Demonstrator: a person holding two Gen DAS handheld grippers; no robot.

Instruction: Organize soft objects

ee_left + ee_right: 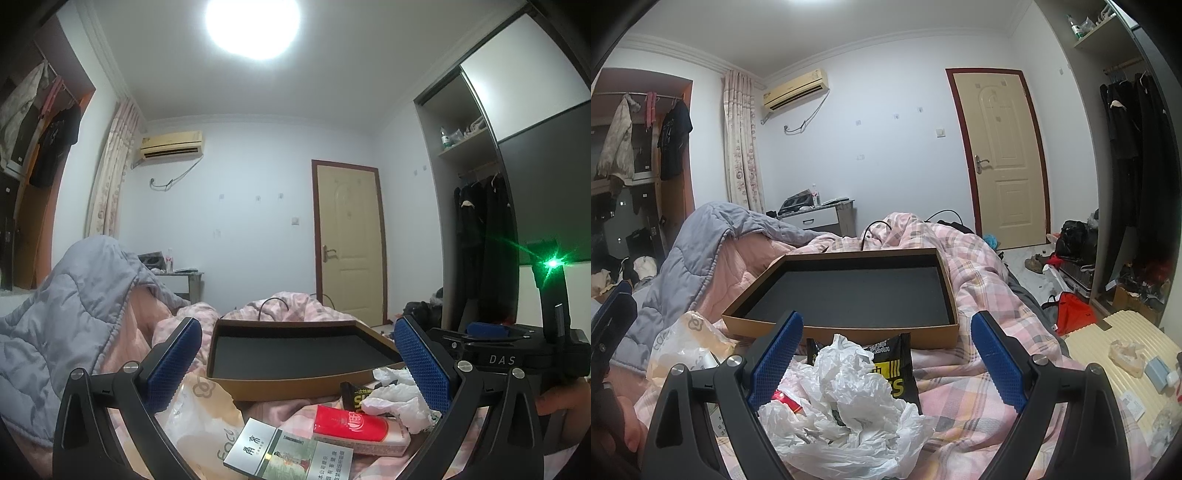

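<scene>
Both my left gripper [297, 367] and right gripper [886, 352] hold their jaws wide apart, gripping nothing, the crumpled white plastic bag [846, 402] lying low centre on the pink checked quilt [975, 280] (just before the empty brown tray [846, 328]).

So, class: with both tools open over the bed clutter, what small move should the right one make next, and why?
Probably lower the right tool and close on the crumpled white plastic bag: its jaws stand open around it, and the cardboard tray is empty.
</scene>
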